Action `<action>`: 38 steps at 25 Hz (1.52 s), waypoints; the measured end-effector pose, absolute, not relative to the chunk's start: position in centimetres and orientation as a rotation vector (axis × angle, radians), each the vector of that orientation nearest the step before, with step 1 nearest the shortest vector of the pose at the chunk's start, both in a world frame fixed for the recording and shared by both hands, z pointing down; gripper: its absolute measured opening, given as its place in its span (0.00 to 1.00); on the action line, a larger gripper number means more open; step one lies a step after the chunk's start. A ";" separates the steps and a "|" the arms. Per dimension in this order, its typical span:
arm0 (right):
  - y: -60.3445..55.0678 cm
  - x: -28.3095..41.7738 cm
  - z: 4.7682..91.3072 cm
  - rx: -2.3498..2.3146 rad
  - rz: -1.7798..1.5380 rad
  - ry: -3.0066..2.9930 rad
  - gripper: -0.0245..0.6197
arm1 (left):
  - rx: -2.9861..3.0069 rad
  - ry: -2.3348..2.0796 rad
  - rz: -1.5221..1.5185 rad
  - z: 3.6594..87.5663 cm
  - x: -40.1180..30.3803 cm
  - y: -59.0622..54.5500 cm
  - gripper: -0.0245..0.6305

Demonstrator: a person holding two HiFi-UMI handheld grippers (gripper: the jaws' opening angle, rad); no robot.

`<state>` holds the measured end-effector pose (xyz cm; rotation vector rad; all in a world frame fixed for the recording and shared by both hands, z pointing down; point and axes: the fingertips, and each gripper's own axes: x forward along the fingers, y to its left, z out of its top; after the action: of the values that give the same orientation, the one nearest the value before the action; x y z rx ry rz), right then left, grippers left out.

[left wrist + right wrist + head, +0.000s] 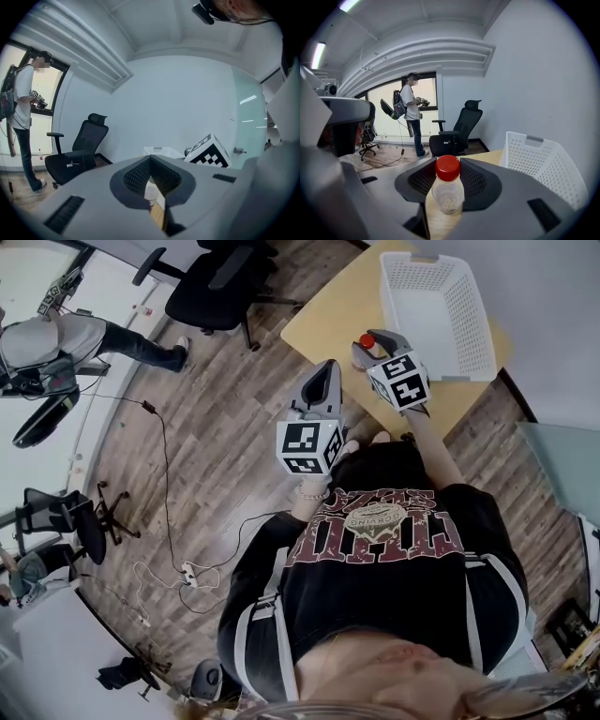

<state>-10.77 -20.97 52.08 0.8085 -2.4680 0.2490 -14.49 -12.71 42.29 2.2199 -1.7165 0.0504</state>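
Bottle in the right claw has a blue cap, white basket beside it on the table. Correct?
No: the cap is red, not blue, as the right gripper view shows. The bottle is in the right claw, white basket beside it on the table.

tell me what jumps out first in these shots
A small clear bottle with a red cap stands upright on the wooden table, between the jaws of the right gripper, which sit close against its sides. Just beyond it, a white perforated basket sits on the same table. The left gripper hangs beside the table edge, jaws together with nothing in them.
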 end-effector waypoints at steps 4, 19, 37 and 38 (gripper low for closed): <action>-20.9 -11.0 52.3 0.805 0.219 -2.460 0.30 | 2.212 -1.724 0.052 42.3 -14.6 -12.6 0.11; -20.6 -12.2 53.4 0.767 0.180 -2.452 0.30 | 2.189 -1.771 0.056 42.0 -15.0 -11.8 0.11; -20.1 -12.4 55.6 0.754 0.211 -2.404 0.30 | 2.180 -1.766 0.053 42.3 -15.7 -11.8 0.11; -20.2 -12.5 55.5 0.754 0.218 -2.407 0.30 | 2.180 -1.765 0.052 42.3 -15.7 -11.9 0.11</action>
<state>-12.51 -20.15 55.55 0.7535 -2.4068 0.2177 -15.65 -11.94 42.32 2.1803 -1.7645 0.0520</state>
